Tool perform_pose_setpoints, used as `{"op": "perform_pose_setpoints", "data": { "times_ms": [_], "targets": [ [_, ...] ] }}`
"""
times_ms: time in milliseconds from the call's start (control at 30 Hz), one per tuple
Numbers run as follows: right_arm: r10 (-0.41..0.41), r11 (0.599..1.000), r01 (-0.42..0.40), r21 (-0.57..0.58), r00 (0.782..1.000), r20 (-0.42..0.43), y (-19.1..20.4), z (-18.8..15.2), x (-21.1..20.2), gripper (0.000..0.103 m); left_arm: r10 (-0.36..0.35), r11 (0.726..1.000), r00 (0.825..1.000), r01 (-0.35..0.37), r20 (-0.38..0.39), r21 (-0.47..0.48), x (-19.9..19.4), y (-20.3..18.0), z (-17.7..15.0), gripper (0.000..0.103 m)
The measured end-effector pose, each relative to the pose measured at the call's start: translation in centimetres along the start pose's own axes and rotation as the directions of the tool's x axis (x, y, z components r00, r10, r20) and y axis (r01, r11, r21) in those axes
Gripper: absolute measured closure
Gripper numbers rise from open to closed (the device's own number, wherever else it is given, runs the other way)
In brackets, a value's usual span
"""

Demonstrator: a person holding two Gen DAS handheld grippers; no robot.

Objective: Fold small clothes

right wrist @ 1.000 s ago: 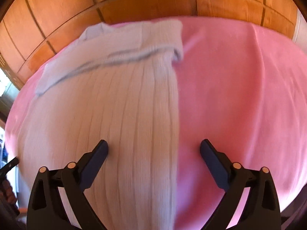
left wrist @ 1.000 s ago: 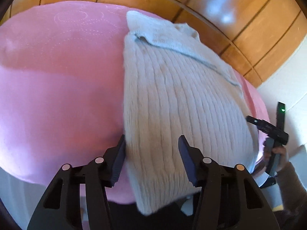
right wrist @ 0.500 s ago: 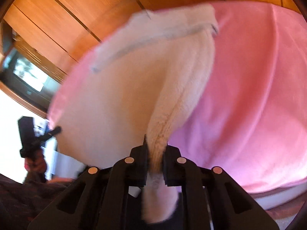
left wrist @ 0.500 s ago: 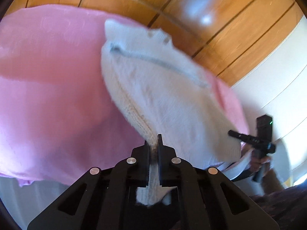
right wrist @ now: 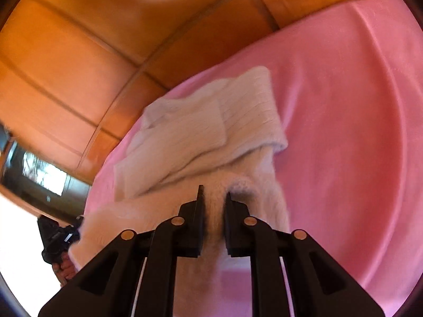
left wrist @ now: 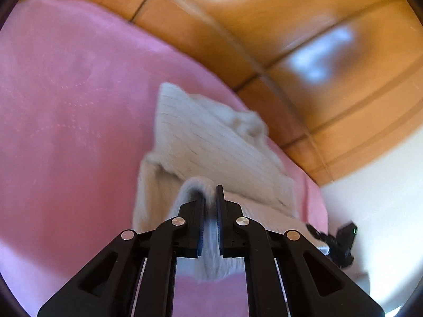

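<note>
A cream ribbed knit sweater [left wrist: 211,148] lies on the pink bedspread [left wrist: 66,105]. It also shows in the right wrist view [right wrist: 211,132]. My left gripper [left wrist: 210,192] is shut on the sweater's near hem at its left corner and holds it lifted. My right gripper [right wrist: 213,196] is shut on the hem at the right corner, also lifted. The lower half of the sweater is raised off the bed and bends over toward its far, sleeve end. The views are blurred by motion.
A wooden panelled headboard [left wrist: 304,66] stands behind the bed and shows in the right wrist view [right wrist: 79,52]. A white wall [left wrist: 383,198] is at the right. The other gripper [left wrist: 341,243] and the hand holding it show at each view's edge [right wrist: 56,237].
Both grippers shut on the sweater's near hem, then lifted it and carried it forward over the sweater's far part, so the sweater is now bending in half.
</note>
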State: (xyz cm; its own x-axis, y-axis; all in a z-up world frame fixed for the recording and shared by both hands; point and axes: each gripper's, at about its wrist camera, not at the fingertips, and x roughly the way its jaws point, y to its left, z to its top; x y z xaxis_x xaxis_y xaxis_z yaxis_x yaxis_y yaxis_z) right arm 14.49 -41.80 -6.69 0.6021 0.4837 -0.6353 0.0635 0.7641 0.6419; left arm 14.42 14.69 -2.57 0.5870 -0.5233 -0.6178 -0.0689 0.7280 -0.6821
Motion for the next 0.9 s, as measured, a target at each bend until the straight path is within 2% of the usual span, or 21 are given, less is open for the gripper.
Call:
{"op": "perform_pose_setpoints", "data": {
  "times_ms": [33,67,100,167,233,300,400,467,500,567,667,700,733,767,800,900],
  "targets": [
    [-0.002,1.0,0.001,0.016,1.0,0.008,-0.4,0.6,0.3,0.048,0.04,0.998,0.999,-0.04,-0.002,-0.043,0.9,0.6,0.8,0.067],
    [0.008,0.999,-0.009,0.049,1.0,0.027,-1.0,1.1,0.2,0.034,0.056,0.995,0.998,-0.054,0.014,-0.079,1.2,1.4,1.5,0.058],
    [0.003,0.998,-0.006,0.067,0.999,0.049,-1.4,1.3,-0.3,0.026,0.058,0.993,0.997,-0.053,0.044,-0.105,1.2,2.0,1.8,0.048],
    [0.006,0.998,-0.01,0.06,0.998,0.06,-1.7,1.3,-1.0,0.026,0.098,0.99,0.993,-0.09,0.072,-0.106,0.9,2.8,1.9,0.047],
    [-0.012,0.999,0.011,0.032,0.998,0.058,-2.3,0.6,-1.9,0.019,0.133,0.989,0.988,-0.128,0.075,-0.067,0.4,3.5,1.1,0.044],
    [-0.043,0.999,0.044,-0.026,0.998,0.042,-2.4,-0.7,-2.6,0.019,0.115,0.993,0.991,-0.113,0.061,-0.028,0.1,4.3,-0.1,0.034],
    [-0.089,0.987,0.089,-0.133,0.996,0.003,-2.2,-3.4,-3.1,0.018,0.098,0.993,0.995,-0.099,0.02,0.057,-0.2,4.9,-2.6,0.032],
    [-0.139,0.967,0.133,-0.217,0.99,-0.01,-1.7,-5.1,-2.9,0.018,0.092,0.99,0.996,-0.091,-0.007,0.105,-0.1,4.9,-4.6,0.026],
    [-0.172,0.948,0.161,-0.275,0.985,-0.013,-1.4,-6.2,-2.2,0.019,0.105,0.984,0.994,-0.102,-0.016,0.143,0.2,4.6,-5.7,0.026],
    [-0.205,0.924,0.185,-0.335,0.978,-0.028,-0.7,-7.1,-0.6,0.026,0.152,0.961,0.988,-0.152,0.017,0.233,0.3,3.5,-7.1,0.026],
    [-0.223,0.911,0.214,-0.352,0.975,0.015,0.1,-7.0,1.2,0.043,0.173,0.945,0.985,-0.173,0.025,0.276,1.3,2.1,-7.9,0.027],
    [-0.208,0.919,0.198,-0.342,0.978,0.008,0.4,-6.8,1.5,0.061,0.183,0.94,0.983,-0.183,0.025,0.29,1.8,1.7,-8.0,0.043],
    [-0.2,0.924,0.189,-0.332,0.98,0.001,0.6,-6.7,1.7,0.076,0.19,0.934,0.982,-0.184,0.012,0.306,1.9,1.6,-8.0,0.07],
    [-0.199,0.924,0.186,-0.335,0.98,-0.004,1.2,-6.7,1.8,0.081,0.208,0.926,0.978,-0.195,-0.006,0.322,2.4,1.3,-8.0,0.075],
    [-0.206,0.919,0.193,-0.343,0.979,0.0,1.7,-6.9,1.6,0.085,0.22,0.922,0.976,-0.207,-0.001,0.326,2.4,1.3,-8.1,0.085],
    [-0.177,0.926,0.171,-0.335,0.984,0.012,2.2,-7.5,-0.2,0.088,0.208,0.925,0.978,-0.197,0.001,0.324,1.5,1.1,-8.3,0.09]
  ]
}}
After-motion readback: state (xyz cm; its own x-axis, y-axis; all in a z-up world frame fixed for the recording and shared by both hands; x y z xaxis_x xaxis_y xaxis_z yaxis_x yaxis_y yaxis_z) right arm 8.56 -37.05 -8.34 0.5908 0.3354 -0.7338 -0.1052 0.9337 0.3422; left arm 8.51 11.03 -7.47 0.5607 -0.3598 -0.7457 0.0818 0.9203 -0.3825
